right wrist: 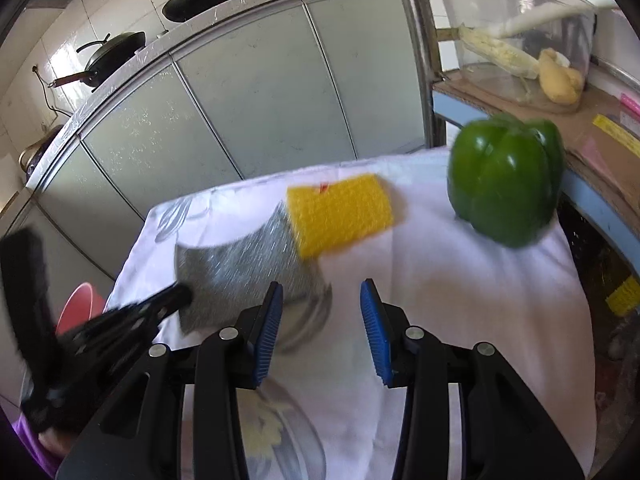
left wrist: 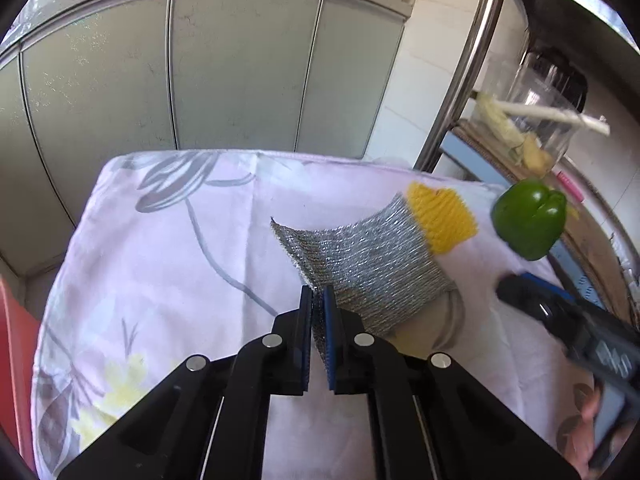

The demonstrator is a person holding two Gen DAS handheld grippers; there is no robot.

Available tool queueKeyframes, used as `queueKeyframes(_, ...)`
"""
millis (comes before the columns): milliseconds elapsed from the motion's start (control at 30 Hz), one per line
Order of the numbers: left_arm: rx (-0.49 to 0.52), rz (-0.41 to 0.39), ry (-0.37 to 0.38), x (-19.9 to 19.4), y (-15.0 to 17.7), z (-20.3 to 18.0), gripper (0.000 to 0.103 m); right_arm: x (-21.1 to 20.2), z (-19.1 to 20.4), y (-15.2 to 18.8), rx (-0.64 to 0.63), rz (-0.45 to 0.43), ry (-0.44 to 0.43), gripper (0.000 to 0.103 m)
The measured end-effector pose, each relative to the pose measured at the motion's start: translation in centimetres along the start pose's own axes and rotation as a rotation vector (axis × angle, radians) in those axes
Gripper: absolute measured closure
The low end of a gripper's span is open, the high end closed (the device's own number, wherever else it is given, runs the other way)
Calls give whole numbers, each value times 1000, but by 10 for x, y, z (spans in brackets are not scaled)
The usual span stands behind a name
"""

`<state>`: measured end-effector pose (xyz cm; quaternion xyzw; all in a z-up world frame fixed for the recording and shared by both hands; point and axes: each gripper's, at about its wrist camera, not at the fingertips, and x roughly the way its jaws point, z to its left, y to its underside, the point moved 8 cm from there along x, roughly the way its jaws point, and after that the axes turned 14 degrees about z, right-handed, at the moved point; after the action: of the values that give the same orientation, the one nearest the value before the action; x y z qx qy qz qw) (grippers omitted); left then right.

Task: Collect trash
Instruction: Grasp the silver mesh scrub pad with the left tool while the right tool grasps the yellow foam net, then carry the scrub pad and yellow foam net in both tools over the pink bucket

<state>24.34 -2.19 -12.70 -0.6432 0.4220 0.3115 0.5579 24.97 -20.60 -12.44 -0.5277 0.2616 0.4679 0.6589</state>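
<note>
A silver mesh scouring cloth [left wrist: 368,256] joined to a yellow sponge [left wrist: 444,216] lies on the floral tablecloth [left wrist: 180,260]. My left gripper [left wrist: 318,294] is shut on the cloth's near edge, which stands up between the blue pads. In the right wrist view the same cloth [right wrist: 240,264] and sponge [right wrist: 340,212] lie ahead and left of my right gripper [right wrist: 322,292], whose jaws stand apart over bare tablecloth with nothing between them. The left gripper [right wrist: 180,294] reaches in from the left. A green bell pepper [right wrist: 504,180] sits at the table's right edge.
A clear plastic container [right wrist: 516,32] with corn husk and scraps stands on a cardboard-lined shelf to the right, behind a metal pole [left wrist: 460,80]. A red bucket [right wrist: 80,304] sits on the floor left of the table. Grey cabinet doors [left wrist: 240,72] close off the back.
</note>
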Motion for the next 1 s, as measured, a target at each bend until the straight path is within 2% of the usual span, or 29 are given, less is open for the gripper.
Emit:
queueKeyframes(100,-6,-38,16,-20,7,4,98,8,3,-15,-1,4,1,54)
queueKeyframes(233,-8,-72,27,-42,14,11,98,28,13,-33,-32,25,13,49)
queueKeyframes(400,-21,-82,46,-58,21,21,98,62,18,-38,-105,75,150,49)
queueKeyframes(500,-34,-79,54,-62,24,27,98,68,20,-38,-177,52,238,49)
queueKeyframes(567,-43,-81,56,-64,26,31,98,66,19,-37,-178,36,248,55)
queueKeyframes(600,-50,-82,57,-66,27,34,98,64,16,-37,-163,29,254,70)
queueKeyframes(633,-55,-83,58,-67,28,35,98,61,13,-37,-144,23,235,78)
queueKeyframes(733,-67,-93,63,-73,30,40,98,49,6,-34,-96,16,173,95)
queueKeyframes(1000,-109,-160,57,-109,36,56,98,10,24,-14,-86,-25,82,96)
